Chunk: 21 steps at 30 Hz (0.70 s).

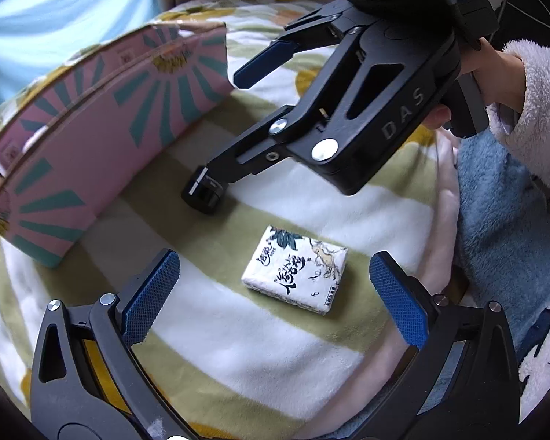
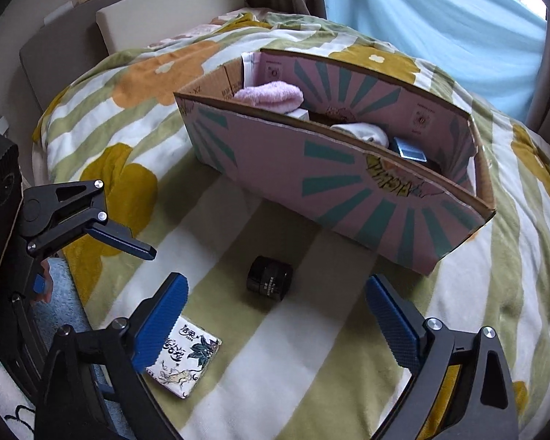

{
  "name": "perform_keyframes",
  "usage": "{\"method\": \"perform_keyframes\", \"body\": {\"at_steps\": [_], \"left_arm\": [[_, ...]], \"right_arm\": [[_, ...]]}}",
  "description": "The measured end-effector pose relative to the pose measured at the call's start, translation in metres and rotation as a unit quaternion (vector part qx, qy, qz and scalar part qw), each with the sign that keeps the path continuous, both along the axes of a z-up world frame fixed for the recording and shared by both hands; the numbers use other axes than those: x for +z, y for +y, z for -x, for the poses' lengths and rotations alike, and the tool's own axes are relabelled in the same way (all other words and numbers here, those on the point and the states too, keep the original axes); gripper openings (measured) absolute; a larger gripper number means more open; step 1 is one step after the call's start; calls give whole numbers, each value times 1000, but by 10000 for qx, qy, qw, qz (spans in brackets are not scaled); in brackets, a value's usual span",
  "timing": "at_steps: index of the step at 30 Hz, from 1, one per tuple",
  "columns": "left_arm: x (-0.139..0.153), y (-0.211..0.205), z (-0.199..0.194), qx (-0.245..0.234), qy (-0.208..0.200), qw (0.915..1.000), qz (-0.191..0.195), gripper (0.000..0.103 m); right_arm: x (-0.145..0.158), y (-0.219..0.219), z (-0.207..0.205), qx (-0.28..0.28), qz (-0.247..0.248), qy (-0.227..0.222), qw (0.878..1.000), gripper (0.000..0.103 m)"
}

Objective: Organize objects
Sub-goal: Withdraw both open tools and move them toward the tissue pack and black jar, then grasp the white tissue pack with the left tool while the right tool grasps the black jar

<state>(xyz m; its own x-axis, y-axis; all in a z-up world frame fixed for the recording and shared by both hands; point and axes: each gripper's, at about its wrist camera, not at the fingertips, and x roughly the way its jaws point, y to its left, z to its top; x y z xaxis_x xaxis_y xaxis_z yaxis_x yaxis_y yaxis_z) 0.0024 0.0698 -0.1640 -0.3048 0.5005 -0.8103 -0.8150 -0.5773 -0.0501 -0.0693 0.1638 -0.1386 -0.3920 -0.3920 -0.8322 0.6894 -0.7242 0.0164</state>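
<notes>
Tissue pack (image 1: 294, 269) lies flat on the striped blanket (image 1: 238, 348), long axis running diagonally toward the pink cardboard box (image 2: 348, 183). Black jar (image 2: 269, 283) lies on its side between pack and box. Left tool (image 1: 275, 297) spread wide above the pack, holding nothing. Right tool (image 2: 275, 315) likewise wide apart, empty, above the jar. Box holds a pink cloth (image 2: 271, 95). Blue curtain (image 2: 440, 18) behind the bed.

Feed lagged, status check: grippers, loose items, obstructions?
Both grippers open, empty. Black jar and tissue pack on blanket, outside box. Nothing blocking.
</notes>
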Motion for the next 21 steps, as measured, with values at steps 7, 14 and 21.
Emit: {"method": "perform_keyframes", "body": {"at_steps": [7, 14, 21], "left_arm": [[-31, 7, 6, -119, -175, 9997, 104, 103], [-43, 10, 14, -159, -300, 9994, 83, 102], [-49, 9, 15, -218, -398, 9990, 25, 97]], "right_arm": [[-35, -9, 8, 88, -200, -152, 9996, 84], [-52, -18, 14, 159, -338, -211, 9991, 73], [-60, -22, 17, 173, -379, -247, 9988, 62]]}}
